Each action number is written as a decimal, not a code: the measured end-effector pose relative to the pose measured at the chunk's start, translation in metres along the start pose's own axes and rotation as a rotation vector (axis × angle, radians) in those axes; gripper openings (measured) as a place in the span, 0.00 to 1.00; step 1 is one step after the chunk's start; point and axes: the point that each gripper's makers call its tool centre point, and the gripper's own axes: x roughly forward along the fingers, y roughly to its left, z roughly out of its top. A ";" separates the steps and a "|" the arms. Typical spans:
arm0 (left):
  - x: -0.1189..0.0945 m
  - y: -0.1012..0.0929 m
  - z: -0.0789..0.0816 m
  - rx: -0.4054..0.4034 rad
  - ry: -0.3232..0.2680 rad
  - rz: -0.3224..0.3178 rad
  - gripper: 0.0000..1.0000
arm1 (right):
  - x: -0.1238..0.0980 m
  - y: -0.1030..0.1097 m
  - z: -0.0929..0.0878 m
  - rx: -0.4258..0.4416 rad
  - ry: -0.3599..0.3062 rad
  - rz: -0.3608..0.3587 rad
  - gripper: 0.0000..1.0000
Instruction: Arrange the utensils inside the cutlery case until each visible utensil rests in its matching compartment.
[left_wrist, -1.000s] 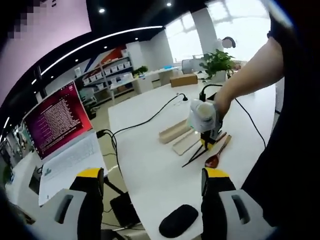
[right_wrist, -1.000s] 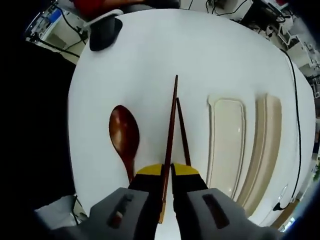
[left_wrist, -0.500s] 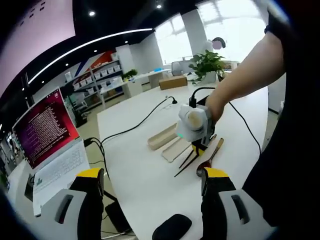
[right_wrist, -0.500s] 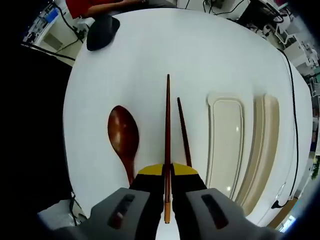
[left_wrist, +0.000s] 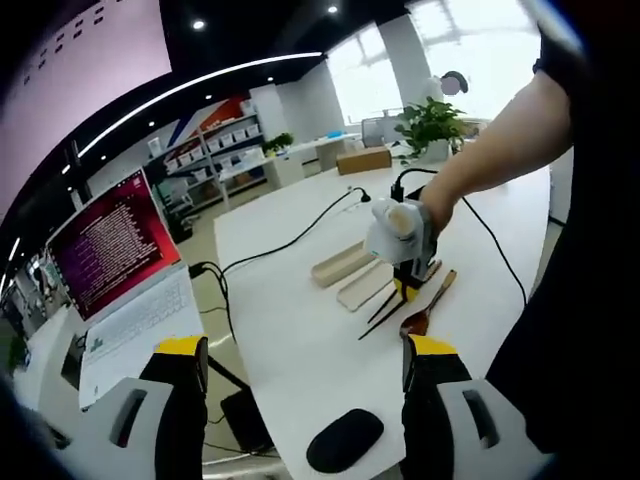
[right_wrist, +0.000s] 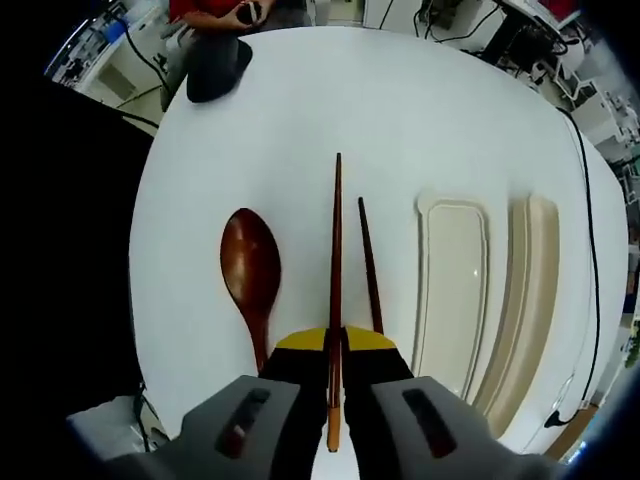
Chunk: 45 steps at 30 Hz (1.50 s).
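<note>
My right gripper (right_wrist: 335, 340) is shut on a dark wooden chopstick (right_wrist: 336, 240) that points straight away along the white table (right_wrist: 420, 110). A second chopstick (right_wrist: 369, 265) lies just to its right on the table, and a brown wooden spoon (right_wrist: 250, 275) lies to its left. The beige cutlery case tray (right_wrist: 452, 290) and its lid (right_wrist: 530, 300) lie side by side further right. My left gripper (left_wrist: 305, 365) is open and held far back, above the table's near end. In the left gripper view the right gripper (left_wrist: 405, 235) stands over the chopsticks, spoon (left_wrist: 428, 308) and case (left_wrist: 365, 285).
A black mouse (left_wrist: 345, 440) lies near the table's front edge, seen also as the mouse (right_wrist: 215, 65) at the far end. An open laptop (left_wrist: 120, 270) stands to the left. A black cable (left_wrist: 290, 240) crosses the table. A potted plant (left_wrist: 432, 125) stands far back.
The held chopstick was tilted a second ago and now lies straight between the right jaws. The left gripper view has swung about; the things on the table have kept their places.
</note>
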 end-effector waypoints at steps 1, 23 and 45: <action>0.000 0.000 -0.004 -0.008 0.009 0.005 0.82 | 0.000 0.000 0.000 0.021 -0.005 0.004 0.00; 0.009 0.010 -0.005 -0.056 0.003 0.027 0.79 | 0.001 0.000 0.000 0.007 0.047 0.029 0.00; 0.006 0.016 0.012 -0.038 -0.032 0.025 0.79 | -0.001 0.002 0.000 -0.047 0.041 -0.043 0.00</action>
